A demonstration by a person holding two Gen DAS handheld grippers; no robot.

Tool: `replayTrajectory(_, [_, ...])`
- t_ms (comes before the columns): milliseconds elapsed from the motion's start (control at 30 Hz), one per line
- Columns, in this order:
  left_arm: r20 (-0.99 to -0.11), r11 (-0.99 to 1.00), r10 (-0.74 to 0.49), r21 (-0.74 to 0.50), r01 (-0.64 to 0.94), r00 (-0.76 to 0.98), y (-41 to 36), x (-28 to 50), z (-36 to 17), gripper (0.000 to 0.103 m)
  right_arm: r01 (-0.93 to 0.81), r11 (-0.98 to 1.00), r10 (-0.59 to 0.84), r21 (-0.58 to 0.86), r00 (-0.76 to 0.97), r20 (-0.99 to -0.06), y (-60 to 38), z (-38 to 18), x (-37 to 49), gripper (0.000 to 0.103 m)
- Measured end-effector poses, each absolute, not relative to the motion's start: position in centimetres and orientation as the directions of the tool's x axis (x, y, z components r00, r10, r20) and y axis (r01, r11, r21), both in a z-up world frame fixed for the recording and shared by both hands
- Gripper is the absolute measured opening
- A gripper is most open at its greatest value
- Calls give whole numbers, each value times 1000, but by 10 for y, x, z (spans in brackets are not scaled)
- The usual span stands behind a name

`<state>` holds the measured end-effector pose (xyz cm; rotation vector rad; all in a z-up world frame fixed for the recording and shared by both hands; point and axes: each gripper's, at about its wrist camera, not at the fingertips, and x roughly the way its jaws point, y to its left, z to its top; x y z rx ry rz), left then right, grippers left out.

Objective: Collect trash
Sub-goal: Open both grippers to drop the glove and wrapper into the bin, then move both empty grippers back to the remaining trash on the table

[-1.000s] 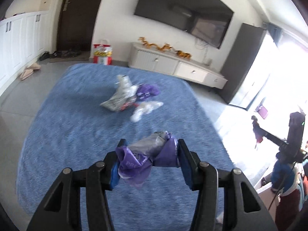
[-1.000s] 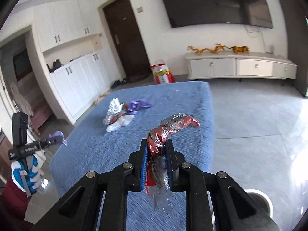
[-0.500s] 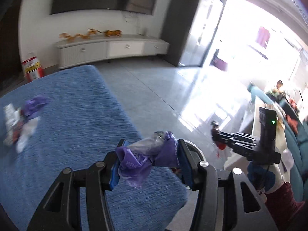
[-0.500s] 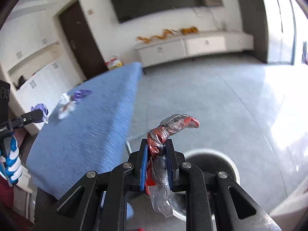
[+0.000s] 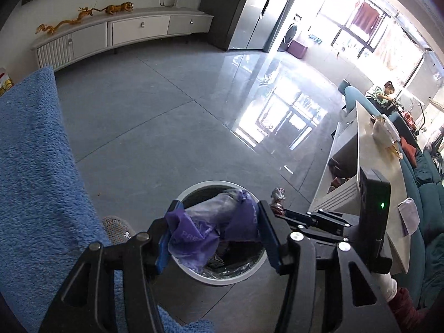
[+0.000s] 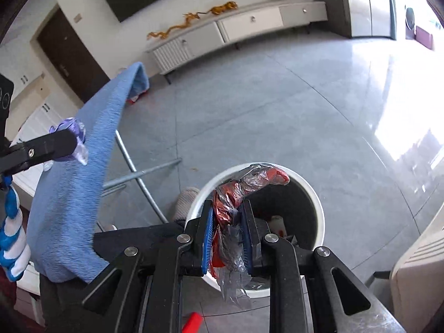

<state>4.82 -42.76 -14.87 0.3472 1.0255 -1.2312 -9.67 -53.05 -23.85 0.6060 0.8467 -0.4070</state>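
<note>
My left gripper (image 5: pixel 216 230) is shut on a crumpled purple wrapper (image 5: pixel 211 227) and holds it above the round white trash bin (image 5: pixel 191 273) on the floor. My right gripper (image 6: pixel 227 230) is shut on a red and clear plastic wrapper (image 6: pixel 238 191) and holds it over the same bin (image 6: pixel 313 194), which has a dark liner and some trash inside. The right gripper with its red wrapper also shows in the left wrist view (image 5: pixel 279 199), to the right of the bin. The left gripper also shows in the right wrist view (image 6: pixel 69 138), beside the blue cloth.
A table covered with a blue cloth (image 5: pixel 33 180) stands left of the bin, with metal legs (image 6: pixel 138 177) under it. A long white TV cabinet (image 5: pixel 125 30) lines the far wall. A grey low table (image 5: pixel 369 166) and a teal sofa (image 5: pixel 424 194) are at the right.
Both grippers have swung right, away from the blue table, and now point down at the trash bin. Each still holds its wrapper.
</note>
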Motion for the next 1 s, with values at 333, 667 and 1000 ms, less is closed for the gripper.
replayTrajectory(333, [-785,341,-615,-358,869,-82,-435,44,-156,61,597,733,-122,325,586,-801,-533,-241,-106,34])
replayTrajectory(667, [-742,355,-670,-317,879,4,-378,48,-116,61,570,774,-198,276,632,-749,-512,-190,-105,35])
replayTrajectory(1000, [-666,460,-725,-280,843,174,-275,70,-63,61,456,859,-219,232,737,-639,-462,-113,-86,43])
